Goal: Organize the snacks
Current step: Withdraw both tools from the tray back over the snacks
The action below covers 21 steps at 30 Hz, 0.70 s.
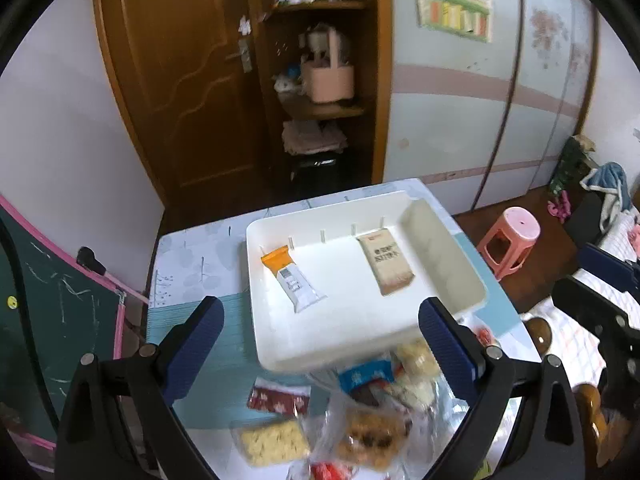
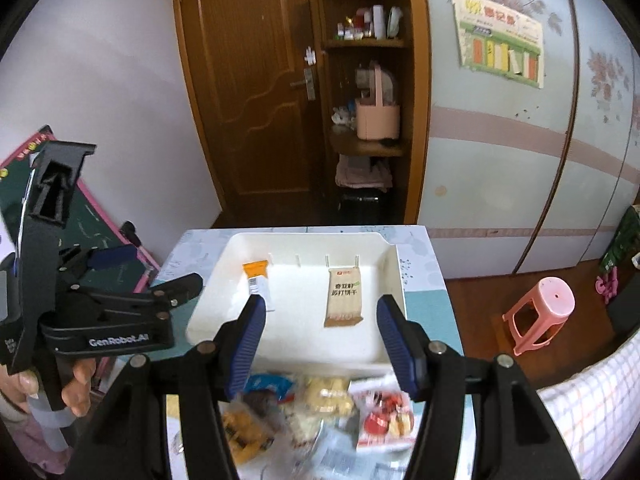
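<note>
On the bench point(image 2: 424, 280), which wears a pale blue patterned cloth, a white rectangular tray point(image 2: 384, 362) sits toward the far side with two snack packs lying flat inside it. The orange-and-white wrapped bar point(image 2: 258, 280) lies at the tray's left, its orange end pointing to the far wall. The tan cracker pack point(image 2: 344, 298) lies well apart from it at the right, also lengthwise. Both rest close to a row of small upright pegs on the tray's far wall.

Near the tray's front edge a loose heap of snacks point(image 2: 316, 412) spreads over the cloth: yellow puffed pieces in clear bags, a blue-labelled pack, and a red-and-white packet point(image 2: 384, 420) at the right. From the left wrist view a dark red sachet point(image 1: 278, 398) and a clear bag of pale yellow crackers point(image 1: 272, 442) lie at the heap's left.

The right gripper point(image 2: 320, 346) hangs above the tray's near edge, its blue-padded fingers point(image 2: 250, 344) spread with nothing between them. The left gripper point(image 1: 320, 348) is likewise above the bench, fingers wide apart and empty; a hand point(image 2: 76, 388) grips its handle at the left.

A wooden door point(image 2: 248, 92) and open shelves stand beyond, and a pink stool point(image 2: 540, 314) is on the floor at the right.
</note>
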Available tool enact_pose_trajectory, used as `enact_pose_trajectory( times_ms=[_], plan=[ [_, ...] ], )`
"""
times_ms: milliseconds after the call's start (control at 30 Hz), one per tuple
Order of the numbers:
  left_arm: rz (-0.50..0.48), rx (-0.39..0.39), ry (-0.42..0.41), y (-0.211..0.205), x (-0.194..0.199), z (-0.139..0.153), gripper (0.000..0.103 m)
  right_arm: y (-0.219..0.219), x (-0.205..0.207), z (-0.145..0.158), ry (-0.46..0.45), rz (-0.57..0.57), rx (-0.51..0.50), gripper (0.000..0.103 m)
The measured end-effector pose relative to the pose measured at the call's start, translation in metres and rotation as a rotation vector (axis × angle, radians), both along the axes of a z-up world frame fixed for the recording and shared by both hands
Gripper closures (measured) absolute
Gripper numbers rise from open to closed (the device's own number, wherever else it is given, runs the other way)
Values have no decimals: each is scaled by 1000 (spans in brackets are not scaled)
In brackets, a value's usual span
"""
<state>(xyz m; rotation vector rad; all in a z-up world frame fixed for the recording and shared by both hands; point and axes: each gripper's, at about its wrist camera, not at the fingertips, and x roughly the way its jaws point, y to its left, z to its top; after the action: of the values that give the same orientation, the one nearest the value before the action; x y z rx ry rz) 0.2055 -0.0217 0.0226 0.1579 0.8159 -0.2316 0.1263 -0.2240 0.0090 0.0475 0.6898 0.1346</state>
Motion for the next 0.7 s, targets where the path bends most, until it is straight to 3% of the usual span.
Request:
enact_pose_trajectory(
  times_ms=[233, 333, 533, 600, 700],
  plan=[
    [-79, -20, -51, 0, -82, 13, 4, 0, -74, 0, -98, -50, -36, 45],
    [-108, -68, -63, -1, -111, 10, 4, 3, -98, -9, -116, -29, -53, 45],
    [-148, -103, -120, -6, -162, -26, 5, -3, -138, -32, -127, -3, 35, 45],
    [-146, -122, -107, -5, -170, -39, 5, -7, -147, -44, -93, -15, 45, 45],
    [-131, -170, -23, 2, -173, -63, 4, -12, -153, -63, -39, -32, 21, 45]
  ],
)
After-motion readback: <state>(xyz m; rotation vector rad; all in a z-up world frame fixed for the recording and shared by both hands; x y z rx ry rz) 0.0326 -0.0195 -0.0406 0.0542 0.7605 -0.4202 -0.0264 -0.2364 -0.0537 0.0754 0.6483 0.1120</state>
